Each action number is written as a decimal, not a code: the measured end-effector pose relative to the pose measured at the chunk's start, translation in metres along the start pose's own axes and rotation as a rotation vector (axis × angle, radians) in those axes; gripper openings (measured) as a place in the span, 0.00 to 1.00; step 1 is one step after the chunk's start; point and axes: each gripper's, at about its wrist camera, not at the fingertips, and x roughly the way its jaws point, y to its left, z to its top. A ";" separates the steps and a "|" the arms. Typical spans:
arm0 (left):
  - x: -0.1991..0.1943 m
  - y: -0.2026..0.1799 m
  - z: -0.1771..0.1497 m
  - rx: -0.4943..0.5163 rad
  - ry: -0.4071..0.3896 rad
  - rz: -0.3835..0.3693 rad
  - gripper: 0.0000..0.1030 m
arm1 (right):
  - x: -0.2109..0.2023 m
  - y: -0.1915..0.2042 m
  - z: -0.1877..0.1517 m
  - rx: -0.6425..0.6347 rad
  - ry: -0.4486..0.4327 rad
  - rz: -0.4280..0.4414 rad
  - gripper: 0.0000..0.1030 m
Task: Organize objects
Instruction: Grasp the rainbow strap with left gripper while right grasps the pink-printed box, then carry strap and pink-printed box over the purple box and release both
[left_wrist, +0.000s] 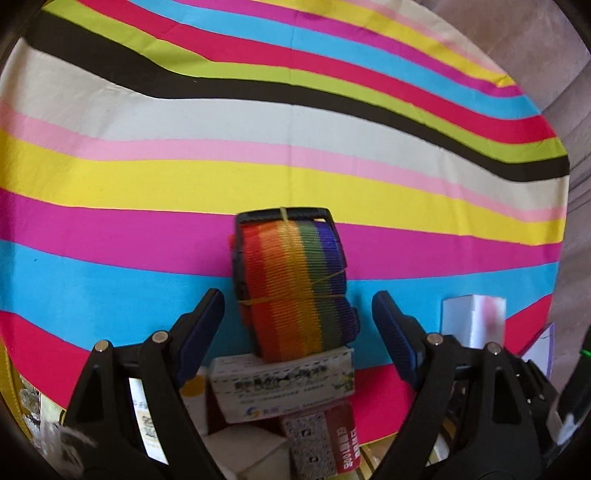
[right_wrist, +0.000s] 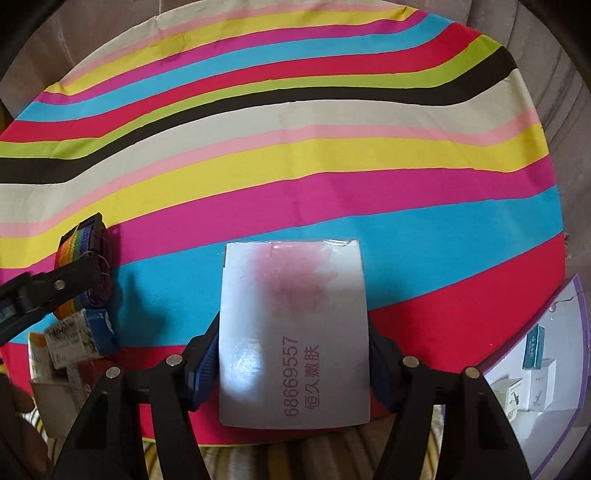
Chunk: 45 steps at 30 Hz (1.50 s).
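A rolled rainbow strap (left_wrist: 291, 280) with a black buckle and rubber bands lies on the striped tablecloth (left_wrist: 184, 177), its near end resting on a small printed carton (left_wrist: 280, 380). My left gripper (left_wrist: 297, 299) stands open astride the strap, with both blue pads clear of its sides. In the right wrist view a white box (right_wrist: 291, 314) with a pink blot and printed digits sits between the pads of my right gripper (right_wrist: 293, 332), which touch both of its long sides. That view also has the strap (right_wrist: 79, 254) at far left, partly behind a black finger of the left gripper.
Several small cartons (right_wrist: 74, 339) are piled at the table's near left edge, among them a red one (left_wrist: 332, 435). A white tray with a purple rim (right_wrist: 578, 332) at the right holds several small boxes. The round table's edge (right_wrist: 554, 206) curves along the right side.
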 end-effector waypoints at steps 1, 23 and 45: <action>0.002 -0.002 0.001 0.007 0.003 0.004 0.82 | -0.001 -0.001 -0.001 0.000 -0.003 -0.001 0.65; -0.015 -0.058 -0.012 0.170 -0.141 0.009 0.65 | -0.034 -0.040 -0.028 0.051 -0.087 -0.035 0.65; -0.037 -0.147 -0.077 0.305 -0.102 -0.199 0.65 | -0.069 -0.140 -0.077 0.181 -0.107 -0.067 0.65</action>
